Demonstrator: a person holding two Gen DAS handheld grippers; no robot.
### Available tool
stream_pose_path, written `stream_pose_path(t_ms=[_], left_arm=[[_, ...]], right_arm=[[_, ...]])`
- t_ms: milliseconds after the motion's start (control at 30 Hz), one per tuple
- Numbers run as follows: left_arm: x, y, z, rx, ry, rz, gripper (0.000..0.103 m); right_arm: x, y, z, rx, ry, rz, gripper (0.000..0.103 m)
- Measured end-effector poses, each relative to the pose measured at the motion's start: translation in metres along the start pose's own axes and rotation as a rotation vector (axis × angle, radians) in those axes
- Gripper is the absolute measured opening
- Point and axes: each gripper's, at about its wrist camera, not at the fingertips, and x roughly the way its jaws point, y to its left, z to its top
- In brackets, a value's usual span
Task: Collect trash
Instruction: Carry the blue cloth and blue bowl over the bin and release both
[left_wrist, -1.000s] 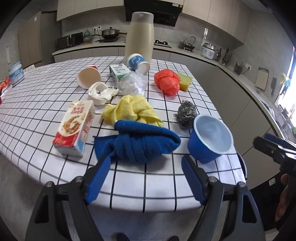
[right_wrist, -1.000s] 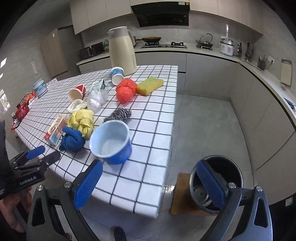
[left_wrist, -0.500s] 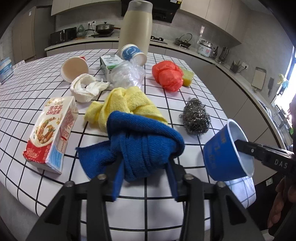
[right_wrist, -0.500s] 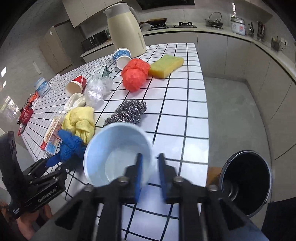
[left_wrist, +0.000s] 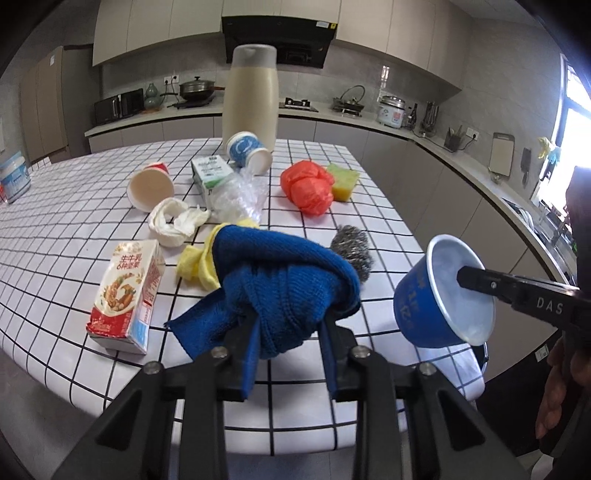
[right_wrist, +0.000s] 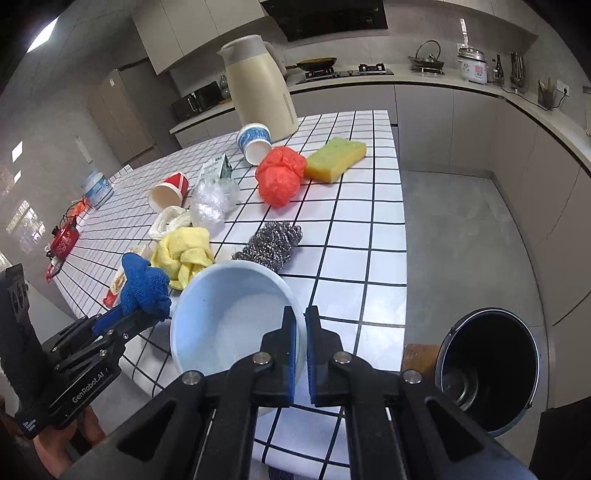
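At six o'clock in the left wrist view, the left gripper (left_wrist: 290, 332) has just been closing and now pinches the bunched blue cloth (left_wrist: 284, 284), lifted off the checked table (left_wrist: 74, 229). At four o'clock there, the right gripper (right_wrist: 300, 332) nips the rim of the tilted blue cup (left_wrist: 439, 295), jaws pressed on its wall. Below, at four o'clock in the right wrist view, stands the black bin (right_wrist: 487, 369).

The milk carton (left_wrist: 127, 291) carries the Chinese characters "牛乳" and "6种" on its front. The right gripper (left_wrist: 466, 277) shows the white letters "DAS" on its black side. The left gripper (right_wrist: 142, 314) bears "GenRobot.AI" on its body. The blue cup's (left_wrist: 436, 295) white print is unreadable.
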Motion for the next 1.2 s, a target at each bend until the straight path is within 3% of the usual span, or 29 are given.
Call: stream_pose_path(t_ms=[433, 700, 900, 1200], left_arm=[[-0.007, -0.063, 0.008, 0.096, -0.027, -0.093, 0.030], [0.008, -0.135, 0.008, 0.190, 0.004, -0.205, 0.030], [0.031, -0.201, 0.002, 0.250, 0.041, -0.287, 0.030], [0.085, -0.275, -0.028, 0.271, 0.148, -0.306, 0.030]], right_arm=[[-0.062, -0.057, -0.011, 0.081, -0.089, -0.075, 0.005], [-0.107, -0.140, -0.030, 0.192, -0.117, -0.196, 0.005], [-0.122, -0.208, -0.056, 0.262, -0.091, -0.261, 0.005], [-0.114, -0.296, -0.094, 0.312, -0.014, -0.268, 0.005]])
